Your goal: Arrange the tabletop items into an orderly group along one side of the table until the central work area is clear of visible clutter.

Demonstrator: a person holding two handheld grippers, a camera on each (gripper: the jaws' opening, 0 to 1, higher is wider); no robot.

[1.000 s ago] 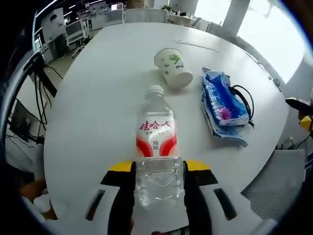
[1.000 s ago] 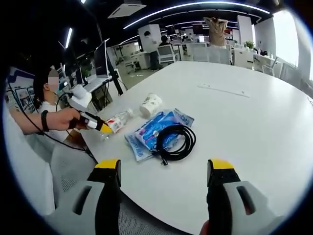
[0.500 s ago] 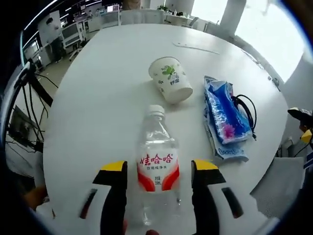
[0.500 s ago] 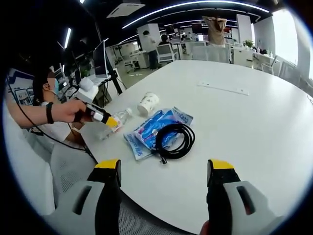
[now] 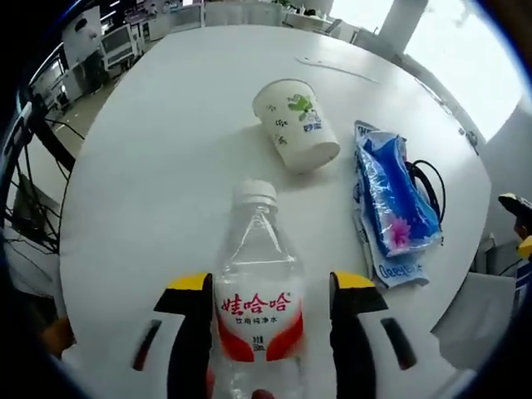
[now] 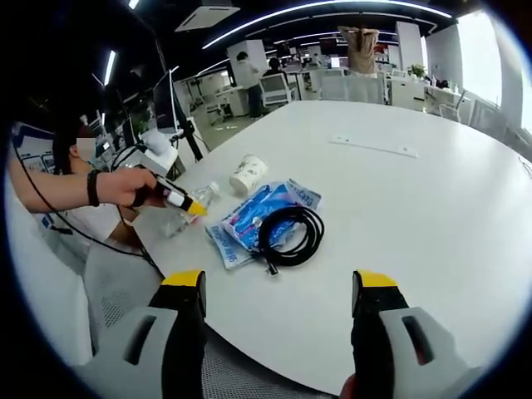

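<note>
The left gripper (image 5: pixel 266 291) stands spread, jaws apart either side of the clear water bottle (image 5: pixel 257 291) lying between them near the table (image 5: pixel 166 150) edge. Ahead lie a tipped paper cup (image 5: pixel 296 125), a blue packet (image 5: pixel 395 199), and bare tabletop beyond. The right gripper (image 6: pixel 278 291) is released, holding nothing.

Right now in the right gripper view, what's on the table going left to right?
Clear plastic water bottle with red-and-white label → white paper cup lying on its side → blue plastic tissue pack → coiled black cable resting partly on the pack → flat white strip farther back.
</note>
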